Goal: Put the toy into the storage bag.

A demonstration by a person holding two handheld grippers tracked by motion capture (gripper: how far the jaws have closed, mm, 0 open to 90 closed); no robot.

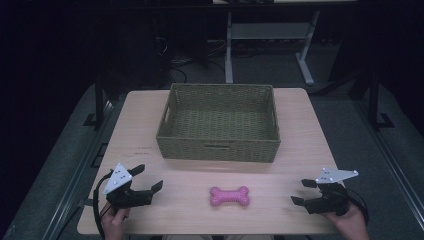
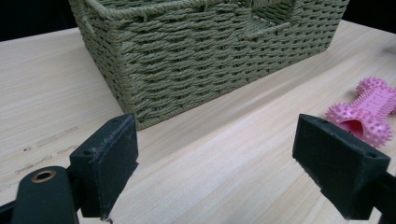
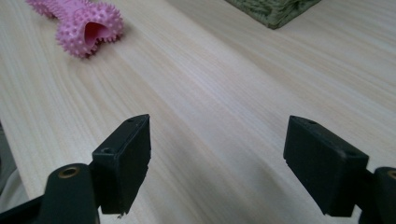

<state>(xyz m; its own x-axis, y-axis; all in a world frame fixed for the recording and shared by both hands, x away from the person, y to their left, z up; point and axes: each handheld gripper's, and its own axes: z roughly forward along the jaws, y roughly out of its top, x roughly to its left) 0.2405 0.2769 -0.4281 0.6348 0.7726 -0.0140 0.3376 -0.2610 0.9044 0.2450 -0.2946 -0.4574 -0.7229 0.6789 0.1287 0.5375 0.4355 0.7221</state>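
The left gripper (image 1: 148, 178) and right gripper (image 1: 300, 192) are being held released, jaws wide with nothing between, near the worktop's (image 1: 300, 130) front corners. The pink spiky rubber bone (image 1: 229, 196) is lying between them by the front edge, before the green woven rectangular basket (image 1: 218, 148).

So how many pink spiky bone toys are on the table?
1. The pink spiky rubber bone toy lies on the wooden table, in front of the green woven basket, between both grippers. The basket looks empty.
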